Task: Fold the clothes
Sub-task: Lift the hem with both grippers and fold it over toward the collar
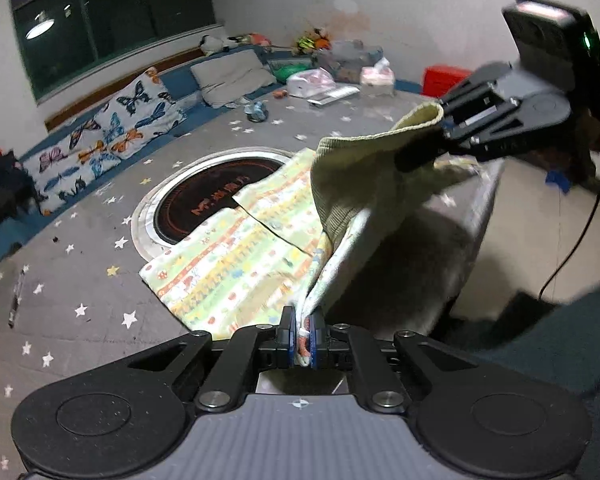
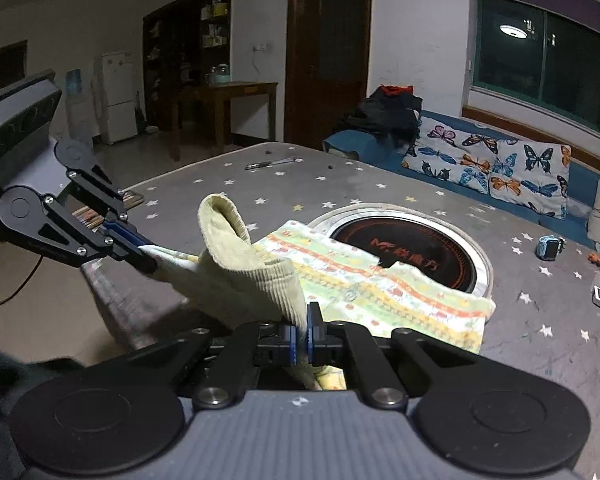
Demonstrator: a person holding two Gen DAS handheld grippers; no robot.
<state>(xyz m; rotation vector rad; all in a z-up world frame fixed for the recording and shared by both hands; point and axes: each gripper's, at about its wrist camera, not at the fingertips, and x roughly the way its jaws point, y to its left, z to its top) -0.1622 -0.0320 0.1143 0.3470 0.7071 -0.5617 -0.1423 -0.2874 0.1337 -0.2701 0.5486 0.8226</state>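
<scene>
A small pale garment (image 1: 236, 264) with coloured print stripes and a ribbed yellow-green waistband (image 1: 352, 176) lies partly on the grey star-patterned table (image 1: 80, 240). Its near end is lifted off the table edge. My left gripper (image 1: 305, 336) is shut on one corner of the waistband end. My right gripper (image 1: 416, 156) is shut on the other corner, up at the right. In the right wrist view the right gripper (image 2: 302, 334) pinches the ribbed band (image 2: 252, 276), and the left gripper (image 2: 148, 258) holds the garment (image 2: 380, 292) at the left.
A round dark cooktop (image 1: 216, 196) is set in the table, partly under the garment. A pen (image 1: 16, 300) lies at the left. Butterfly cushions (image 1: 112, 128) line a blue bench. Bags and boxes (image 1: 332, 72) sit at the far end. Floor lies beyond the table edge (image 1: 540, 208).
</scene>
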